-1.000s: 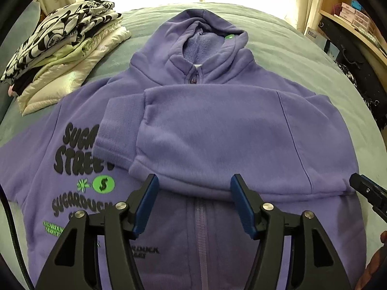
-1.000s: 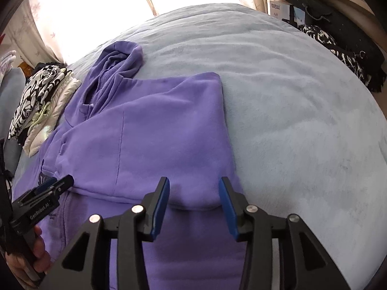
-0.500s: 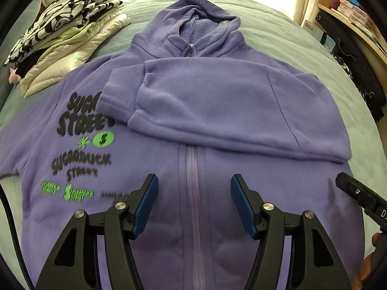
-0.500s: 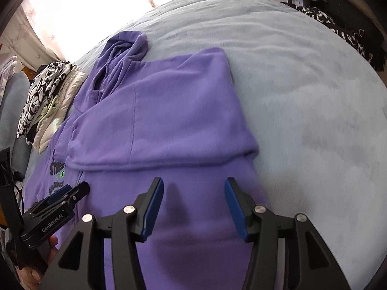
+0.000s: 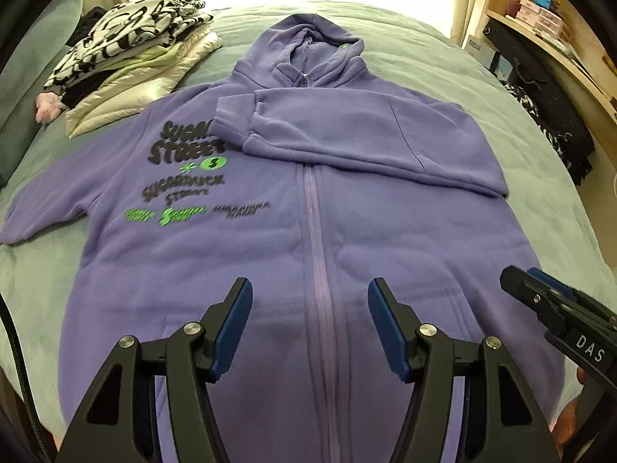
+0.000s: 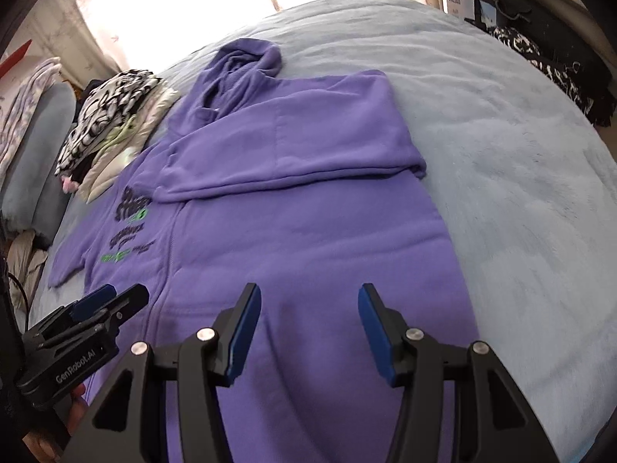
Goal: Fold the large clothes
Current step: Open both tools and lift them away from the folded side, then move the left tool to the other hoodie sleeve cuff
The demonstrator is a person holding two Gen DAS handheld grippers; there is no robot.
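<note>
The purple hoodie (image 5: 347, 231) lies flat across the middle of the bed (image 6: 520, 177), one sleeve (image 5: 347, 131) folded over its chest, nothing standing up from it. The bed's right side beside the hoodie is bare blanket out to the edge, wide enough for a gripper to pass. At the far left corner a stack of folded clothes (image 5: 127, 54) rises just beside the hoodie's spread left sleeve (image 5: 42, 212), narrowing that side. Dark patterned fabric (image 6: 555, 65) hangs along the far right edge under a shelf (image 5: 540, 38)
</note>
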